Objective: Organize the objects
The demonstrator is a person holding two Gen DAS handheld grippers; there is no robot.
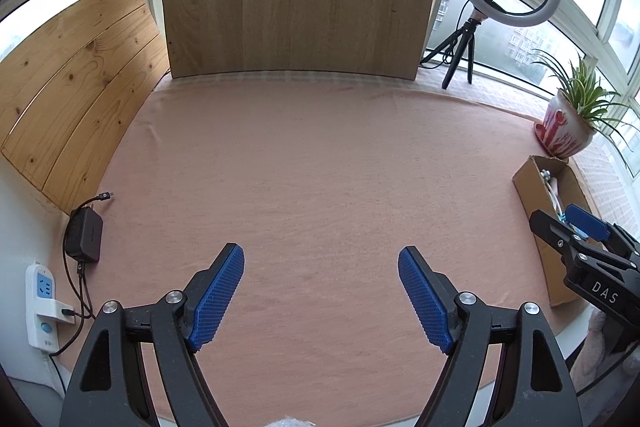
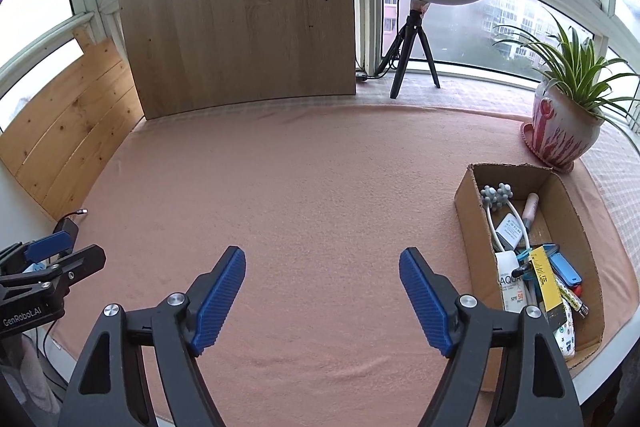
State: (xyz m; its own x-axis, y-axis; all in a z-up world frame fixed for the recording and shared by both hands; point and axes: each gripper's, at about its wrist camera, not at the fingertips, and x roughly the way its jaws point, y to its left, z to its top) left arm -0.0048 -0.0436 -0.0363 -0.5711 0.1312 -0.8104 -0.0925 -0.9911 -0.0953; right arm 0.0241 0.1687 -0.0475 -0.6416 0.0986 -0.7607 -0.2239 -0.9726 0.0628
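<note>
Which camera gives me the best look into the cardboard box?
The right wrist view. It looks down into the open cardboard box, showing the sunscreen tube and the other items inside. The left wrist view catches the box only at its right edge, partly hidden behind the right gripper.

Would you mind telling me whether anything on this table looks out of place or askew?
Nothing looks spilled or damaged. The cardboard box holds a jumble of items lying criss-cross, including a sunscreen tube and a massage roller. A loose cable plug lies on the pink cloth near the black adapter.
</note>
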